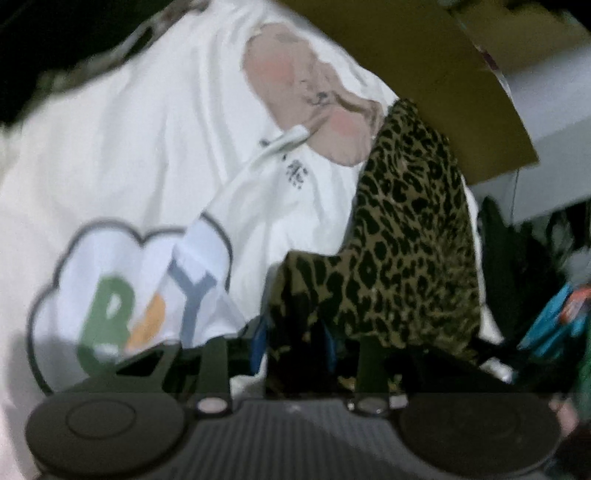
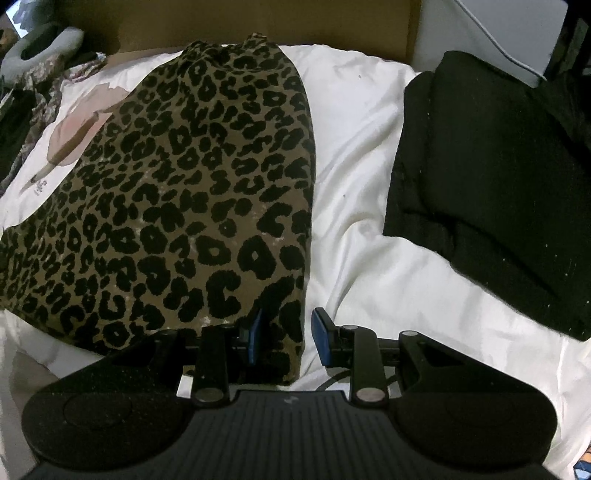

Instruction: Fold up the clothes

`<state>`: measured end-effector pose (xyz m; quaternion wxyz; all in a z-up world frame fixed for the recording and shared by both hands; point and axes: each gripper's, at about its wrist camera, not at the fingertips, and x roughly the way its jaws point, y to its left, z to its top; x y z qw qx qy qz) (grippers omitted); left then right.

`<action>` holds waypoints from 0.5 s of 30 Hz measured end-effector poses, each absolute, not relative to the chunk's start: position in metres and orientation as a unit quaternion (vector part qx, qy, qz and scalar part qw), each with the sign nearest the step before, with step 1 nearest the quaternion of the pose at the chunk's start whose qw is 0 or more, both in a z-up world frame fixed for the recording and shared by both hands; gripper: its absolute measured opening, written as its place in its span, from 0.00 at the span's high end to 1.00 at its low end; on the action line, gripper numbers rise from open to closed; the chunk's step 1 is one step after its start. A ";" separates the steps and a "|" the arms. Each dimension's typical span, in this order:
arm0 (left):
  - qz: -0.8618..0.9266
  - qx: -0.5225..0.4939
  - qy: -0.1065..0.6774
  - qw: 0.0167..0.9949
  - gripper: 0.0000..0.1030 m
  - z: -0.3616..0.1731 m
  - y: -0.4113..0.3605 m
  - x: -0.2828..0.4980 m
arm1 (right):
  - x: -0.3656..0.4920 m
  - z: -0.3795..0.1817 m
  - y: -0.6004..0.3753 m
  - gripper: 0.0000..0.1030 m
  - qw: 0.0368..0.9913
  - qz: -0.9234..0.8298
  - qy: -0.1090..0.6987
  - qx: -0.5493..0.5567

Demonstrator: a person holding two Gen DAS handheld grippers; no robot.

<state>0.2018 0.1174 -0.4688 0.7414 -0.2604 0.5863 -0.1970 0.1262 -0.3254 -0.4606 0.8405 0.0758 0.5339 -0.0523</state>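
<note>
While black clothes (image 2: pixel 491 184) lie beside leopard garment (image 2: pixel 177 206).

The leopard cloth (image 2: pixel 177 192) looks soft, matt and slightly fuzzy. The white sheet (image 2: pixel 354 177) is smooth, creased fabric with a faint sheen. Far right, the black garment (image 2: pixel 491 177) is matt and lint-flecked. The board (image 2: pixel 258 22) behind is plain cardboard.

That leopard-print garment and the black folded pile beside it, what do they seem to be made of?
The leopard-print garment looks like a soft, matte knit or brushed fabric: its spots have fuzzy edges and it drapes limply. The black folded pile seems a thicker matte cloth, perhaps knit or fleece, speckled with pale lint. Neither can be settled by sight alone.
</note>
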 end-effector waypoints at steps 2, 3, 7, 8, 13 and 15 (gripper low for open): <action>-0.194 -0.277 0.591 0.733 0.72 -0.471 0.122 0.201 | 0.126 -0.461 -0.326 0.65 0.841 -0.052 0.533 0.078; -0.194 -0.283 0.592 0.729 0.74 -0.472 0.123 0.201 | 0.125 -0.461 -0.326 0.66 0.841 -0.052 0.533 0.081; -0.193 -0.313 0.587 0.721 0.94 -0.473 0.131 0.202 | 0.125 -0.461 -0.327 0.65 0.842 -0.050 0.531 0.083; -0.193 -0.317 0.585 0.721 0.94 -0.471 0.133 0.202 | 0.125 -0.461 -0.327 0.65 0.842 -0.049 0.531 0.083; -0.210 -0.294 0.587 0.724 0.92 -0.466 0.130 0.206 | 0.123 -0.462 -0.329 0.65 0.842 -0.045 0.531 0.082; -0.209 -0.299 0.593 0.718 0.81 -0.472 0.130 0.206 | 0.123 -0.462 -0.330 0.65 0.842 -0.045 0.531 0.084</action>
